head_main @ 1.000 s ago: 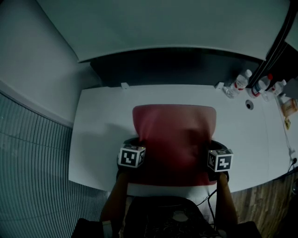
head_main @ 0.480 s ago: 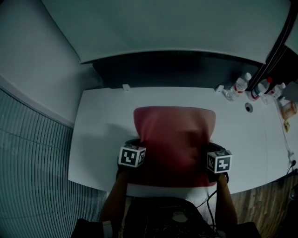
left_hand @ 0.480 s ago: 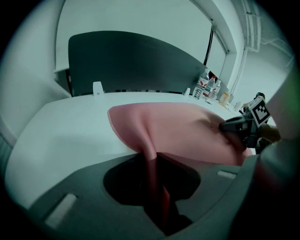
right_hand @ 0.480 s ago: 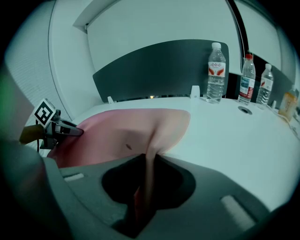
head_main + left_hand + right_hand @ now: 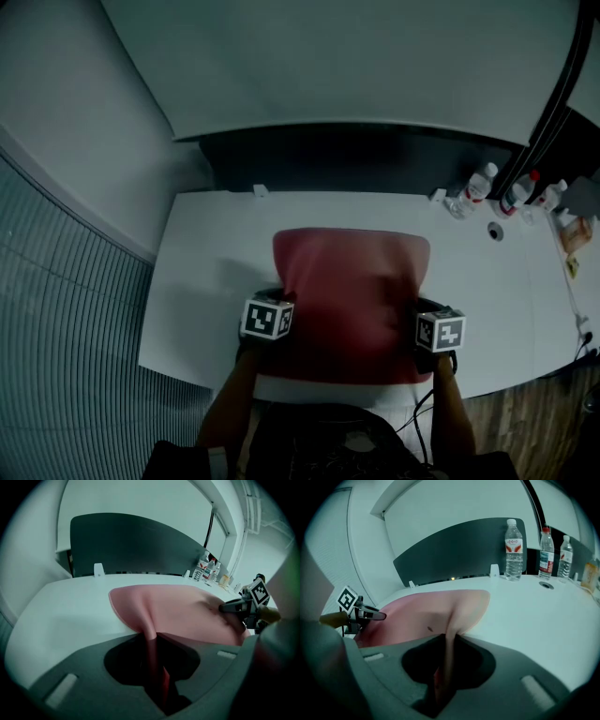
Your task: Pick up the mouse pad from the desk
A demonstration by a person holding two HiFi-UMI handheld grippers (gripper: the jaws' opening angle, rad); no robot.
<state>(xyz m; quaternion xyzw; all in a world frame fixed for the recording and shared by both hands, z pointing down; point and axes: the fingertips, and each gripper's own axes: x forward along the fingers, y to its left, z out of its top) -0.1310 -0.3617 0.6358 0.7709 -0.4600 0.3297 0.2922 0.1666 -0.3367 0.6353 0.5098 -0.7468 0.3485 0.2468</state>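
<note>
Both left gripper [image 5: 157, 674], right gripper [image 5: 443, 677] just closed onto mouse pad [image 5: 352, 281]; bottle labels [image 5: 513, 546] unreadable.

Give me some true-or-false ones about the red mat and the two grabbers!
1. The left gripper pinches the mouse pad between its jaws. True; its jaws have just been closing, on the mouse pad's left edge.
2. The right gripper holds nothing. False: its jaws have just been closing and pinch the mouse pad's right edge.
3. The water bottles stand on the mouse pad. False: they stand on the white desk, at its far right corner, apart from the mouse pad.
4. The mouse pad is red. True.
</note>
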